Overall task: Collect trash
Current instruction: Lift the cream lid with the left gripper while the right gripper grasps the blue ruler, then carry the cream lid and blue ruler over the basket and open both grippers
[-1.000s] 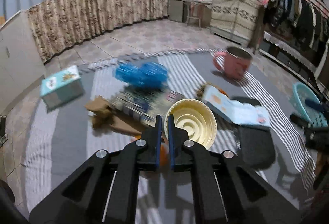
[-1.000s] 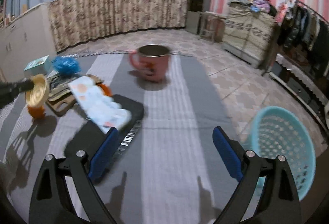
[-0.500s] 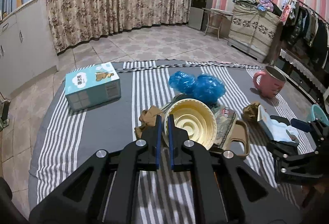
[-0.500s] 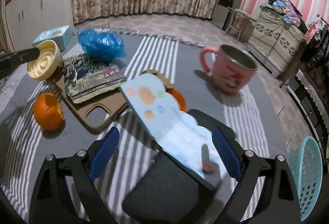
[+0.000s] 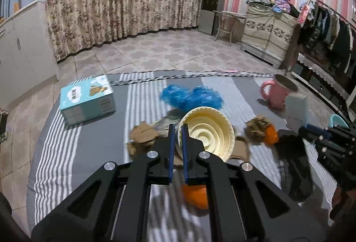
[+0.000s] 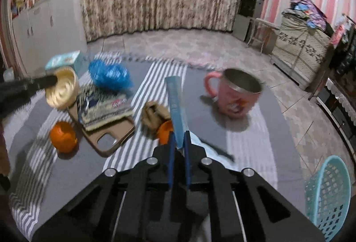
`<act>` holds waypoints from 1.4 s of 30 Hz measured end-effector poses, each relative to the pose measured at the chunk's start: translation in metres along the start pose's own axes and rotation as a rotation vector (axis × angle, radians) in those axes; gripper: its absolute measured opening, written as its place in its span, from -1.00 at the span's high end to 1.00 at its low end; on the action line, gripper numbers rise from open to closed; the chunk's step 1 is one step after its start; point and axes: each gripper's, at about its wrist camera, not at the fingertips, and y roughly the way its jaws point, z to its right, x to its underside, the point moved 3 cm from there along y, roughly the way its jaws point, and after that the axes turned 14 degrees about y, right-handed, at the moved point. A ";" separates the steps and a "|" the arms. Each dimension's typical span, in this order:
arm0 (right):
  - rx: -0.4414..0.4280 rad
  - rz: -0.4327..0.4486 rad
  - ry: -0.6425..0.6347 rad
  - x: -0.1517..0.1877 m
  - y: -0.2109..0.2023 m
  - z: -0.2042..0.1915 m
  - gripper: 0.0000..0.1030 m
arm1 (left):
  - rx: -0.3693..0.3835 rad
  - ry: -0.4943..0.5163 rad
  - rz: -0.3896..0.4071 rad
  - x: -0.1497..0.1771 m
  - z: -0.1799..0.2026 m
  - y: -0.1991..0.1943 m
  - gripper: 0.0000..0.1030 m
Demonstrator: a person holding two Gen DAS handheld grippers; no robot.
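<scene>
My left gripper (image 5: 176,131) is shut on the rim of a cream plastic bowl (image 5: 208,133), which I hold above the cluttered table. My right gripper (image 6: 179,142) has its jaws closing on a light-blue packet (image 6: 175,104); the packet stands edge-on between the blue pads, which press its lower end. The left wrist view shows that gripper (image 5: 320,133) at the far right with the packet (image 5: 296,106) raised. Loose trash lies on the cloth: a blue plastic bag (image 6: 109,74), a snack wrapper (image 6: 104,106) and crumpled brown paper (image 6: 153,113).
A pink mug (image 6: 235,95) stands at the back right. A teal basket (image 6: 329,197) sits off the table's right edge. Two oranges (image 6: 63,136) (image 6: 164,129), a brown phone case (image 6: 109,139), a tissue box (image 5: 87,99) and a black flat item (image 5: 293,168) lie on the striped cloth.
The right gripper's jaws went from wide open to closed on the light-blue packet, which now stands upright. The left gripper kept the bowl and shifted sideways.
</scene>
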 end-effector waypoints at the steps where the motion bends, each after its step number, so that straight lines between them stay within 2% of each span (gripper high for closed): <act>1: -0.013 0.014 0.034 -0.004 -0.010 0.011 0.85 | 0.004 0.008 0.006 -0.003 0.007 -0.003 0.91; 7: -0.008 0.074 0.141 -0.015 -0.054 0.078 0.85 | 0.043 0.051 0.041 -0.021 0.057 -0.018 0.91; 13: 0.073 0.109 0.226 -0.005 -0.089 0.166 0.85 | 0.104 0.091 0.049 -0.036 0.116 -0.020 0.91; 22: 0.166 0.158 0.437 0.037 -0.126 0.299 0.84 | 0.213 0.180 0.067 -0.051 0.234 -0.020 0.91; 28: 0.204 0.168 0.477 0.039 -0.124 0.345 0.84 | 0.288 0.236 0.067 -0.057 0.311 -0.014 0.91; 34: 0.185 0.156 0.526 0.045 -0.116 0.379 0.85 | 0.357 0.314 0.061 -0.062 0.395 -0.003 0.91; 39: 0.146 0.179 0.563 0.046 -0.118 0.396 0.85 | 0.404 0.348 0.063 -0.067 0.443 0.006 0.91; 42: 0.139 0.188 0.575 0.049 -0.120 0.401 0.85 | 0.415 0.367 0.072 -0.069 0.460 0.008 0.89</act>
